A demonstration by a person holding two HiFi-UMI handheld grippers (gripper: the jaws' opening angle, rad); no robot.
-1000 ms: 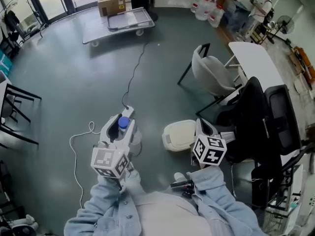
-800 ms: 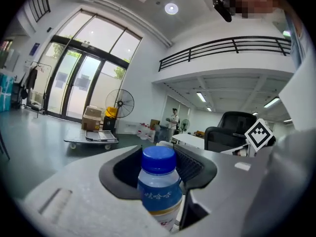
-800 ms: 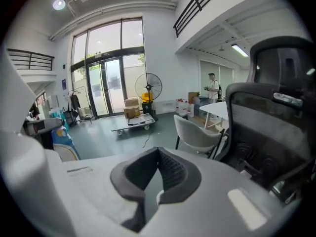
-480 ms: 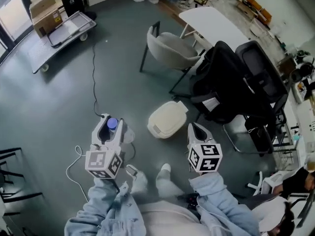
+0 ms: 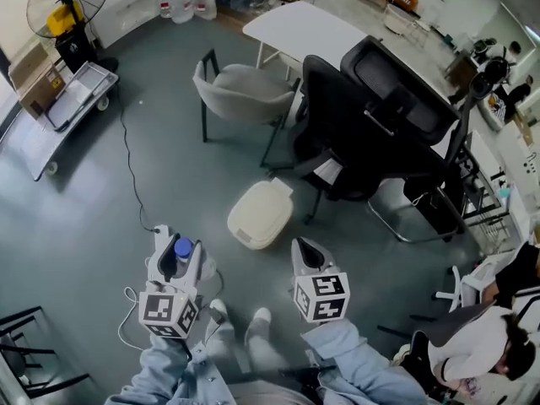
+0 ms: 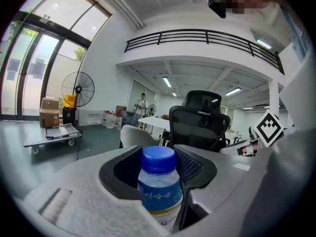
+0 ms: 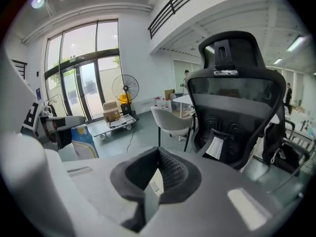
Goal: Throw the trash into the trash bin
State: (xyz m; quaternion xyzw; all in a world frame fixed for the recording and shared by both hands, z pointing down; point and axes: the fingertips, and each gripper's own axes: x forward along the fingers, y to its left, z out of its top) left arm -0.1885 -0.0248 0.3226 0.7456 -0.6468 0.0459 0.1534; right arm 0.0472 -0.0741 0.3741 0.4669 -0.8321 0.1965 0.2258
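A clear plastic bottle (image 6: pixel 159 189) with a blue cap and a blue label stands upright between the jaws of my left gripper (image 6: pixel 159 158), which is shut on it. From the head, its cap (image 5: pixel 182 248) shows at my left gripper (image 5: pixel 175 253), low on the left. The cream trash bin (image 5: pixel 260 214) stands on the floor with its lid down, just ahead of both grippers and slightly right of the left one. My right gripper (image 5: pixel 305 250) hangs beside the bin's near right side. Its jaws (image 7: pixel 158 154) are shut with nothing in them.
A black office chair (image 5: pixel 371 129) stands right behind the bin, with a grey chair (image 5: pixel 245 89) and a white table (image 5: pixel 308 28) further back. A cable (image 5: pixel 128 171) runs across the grey floor on the left, past a flat cart (image 5: pixel 63 99). A seated person (image 5: pixel 485 344) is at lower right.
The view has swung right and I have stepped nearer the chairs. The bin now lies between the two grippers, closer to the left one. The bottle stays held; the right gripper stays shut.
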